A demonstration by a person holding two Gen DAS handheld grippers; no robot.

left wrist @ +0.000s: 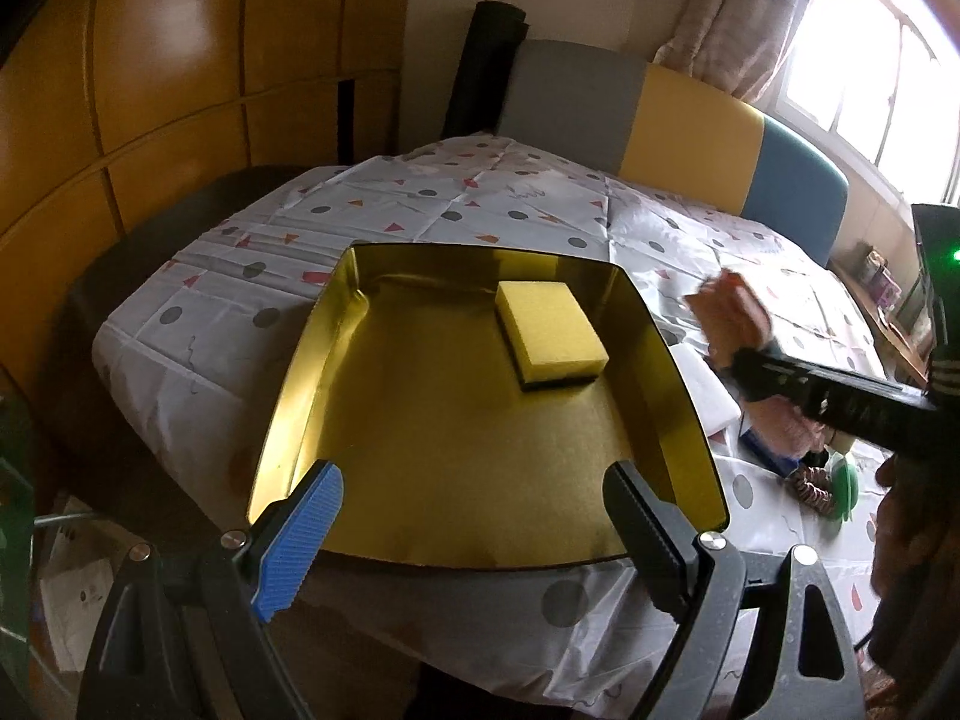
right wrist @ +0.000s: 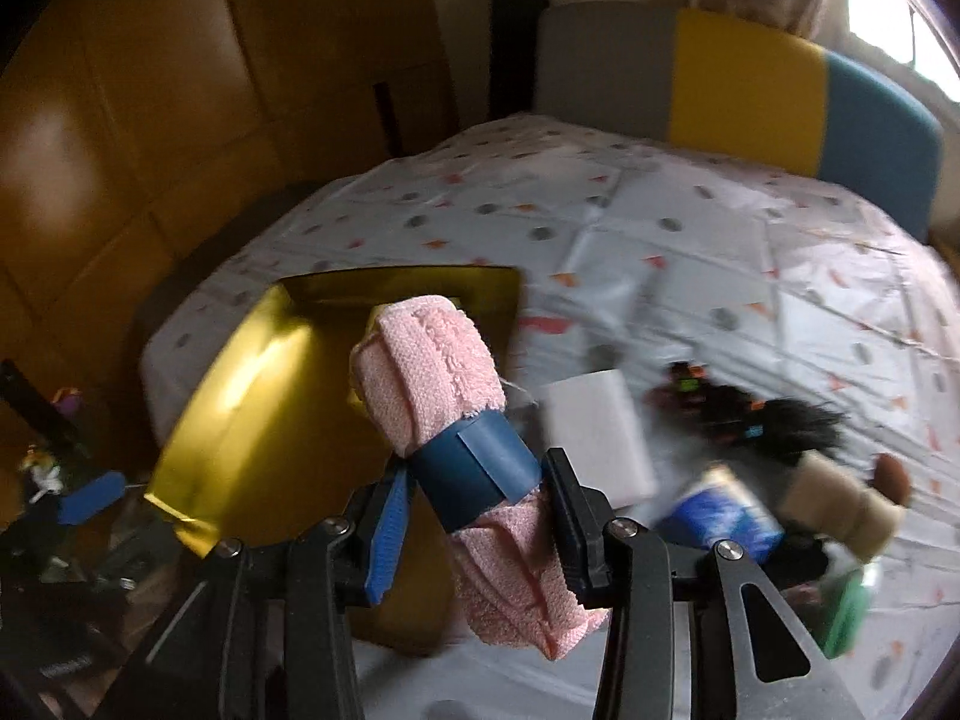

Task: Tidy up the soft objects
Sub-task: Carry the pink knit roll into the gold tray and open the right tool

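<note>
A shiny gold tray (left wrist: pixel 336 324) lies on the patterned tablecloth, with a yellow sponge (left wrist: pixel 549 333) on its floor near the far right wall. My left gripper (left wrist: pixel 474 516) hangs open over the tray's near rim, with nothing between its fingers. In the right wrist view my right gripper (right wrist: pixel 474 480) is shut on a rolled pink towel (right wrist: pixel 432 372) bound by a blue band (right wrist: pixel 474 468). It holds the towel in the air just right of the gold tray (right wrist: pixel 258 384). From the left wrist view the same pink towel (left wrist: pixel 720 300) and right gripper (left wrist: pixel 744 354) hover beside the tray's right wall.
A white foam block (right wrist: pixel 594 432) lies right of the tray. Further right sit a black bristly item (right wrist: pixel 774 414), a blue-and-white roll (right wrist: pixel 720 510), a beige cylinder (right wrist: pixel 840 504) and a green object (right wrist: pixel 846 606). A grey, yellow and blue chair back (left wrist: pixel 690 120) stands behind the table.
</note>
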